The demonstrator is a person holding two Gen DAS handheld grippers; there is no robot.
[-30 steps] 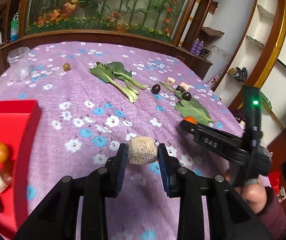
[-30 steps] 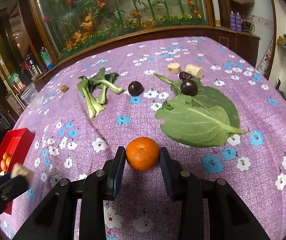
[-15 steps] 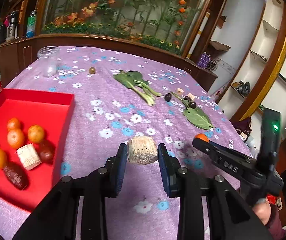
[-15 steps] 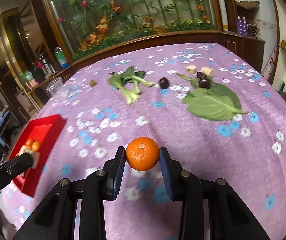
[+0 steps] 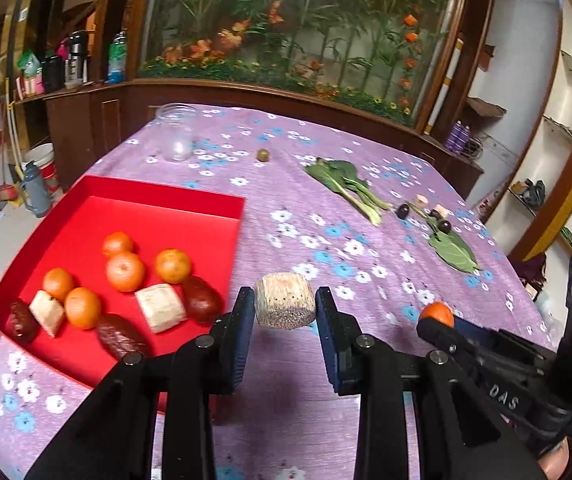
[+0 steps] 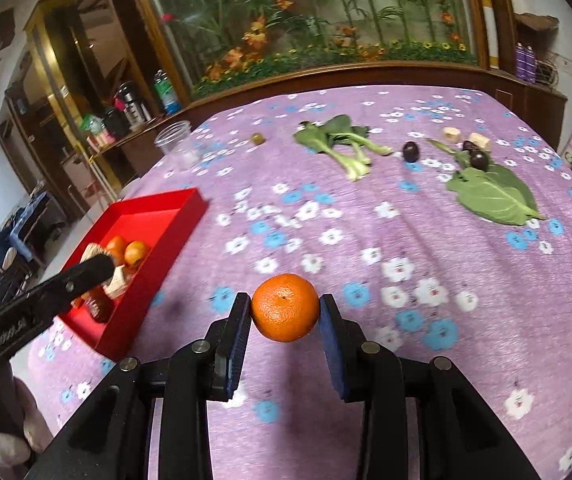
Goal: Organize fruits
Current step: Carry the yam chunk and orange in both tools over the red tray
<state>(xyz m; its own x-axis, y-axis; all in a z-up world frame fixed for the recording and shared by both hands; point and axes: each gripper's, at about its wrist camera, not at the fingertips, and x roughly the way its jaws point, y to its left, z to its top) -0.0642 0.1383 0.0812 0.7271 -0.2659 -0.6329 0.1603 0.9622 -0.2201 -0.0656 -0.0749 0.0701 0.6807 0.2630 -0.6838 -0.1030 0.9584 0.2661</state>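
Purple flowered tablecloth (image 6: 366, 208) with the red tray (image 5: 158, 216) of oranges and brownish chunks at its left edge, then the left gripper (image 5: 285, 312) clamped on a pale, speckled cut chunk (image 5: 285, 300) just right of the tray, and the right gripper (image 6: 285, 314) squeezing an orange (image 6: 285, 307) above the cloth.

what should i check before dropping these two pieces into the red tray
1. Left tongs clamp the beige chunk: ok.
2. Right tongs clamp the orange: ok.
3. Red tray has bare floor at its far end: ok.
4. Chunk over the tray: not ok, it hangs beside the rim.
5. Orange over the tray: not ok, purple cloth lies below.
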